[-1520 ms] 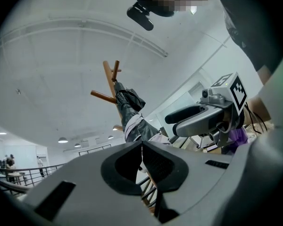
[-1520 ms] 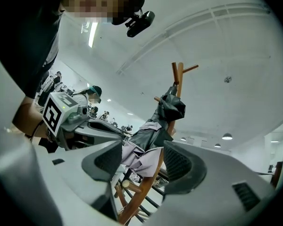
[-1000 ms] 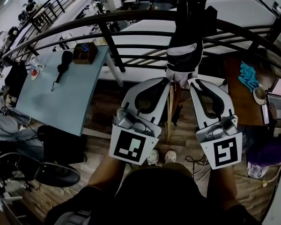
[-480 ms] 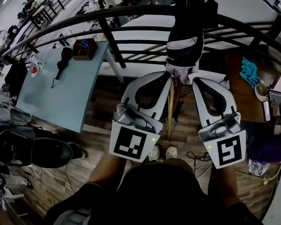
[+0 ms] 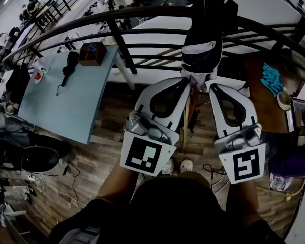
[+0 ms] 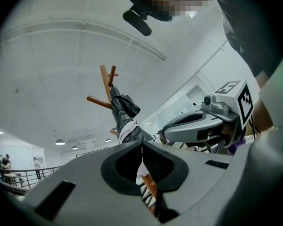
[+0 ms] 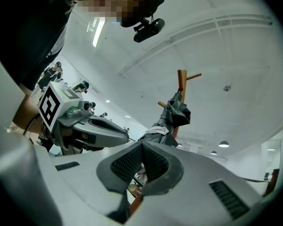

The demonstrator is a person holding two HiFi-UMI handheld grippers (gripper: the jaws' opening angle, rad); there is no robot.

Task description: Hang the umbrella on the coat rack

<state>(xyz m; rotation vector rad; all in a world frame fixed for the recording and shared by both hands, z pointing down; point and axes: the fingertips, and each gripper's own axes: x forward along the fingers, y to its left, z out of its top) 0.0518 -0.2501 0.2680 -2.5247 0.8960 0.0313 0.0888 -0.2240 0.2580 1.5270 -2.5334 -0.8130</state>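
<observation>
Folded umbrella (image 5: 201,50) hangs off a coat rack (image 5: 185,126) peg unaided, so the job looks done. Left gripper (image 5: 184,84) and right gripper (image 5: 212,88) flank the pole, jaws together, empty.

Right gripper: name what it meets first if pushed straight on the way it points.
Probably the umbrella hanging on the coat rack: its gathered lower end lies just beyond the shut right gripper. Depth is hard to judge.
</observation>
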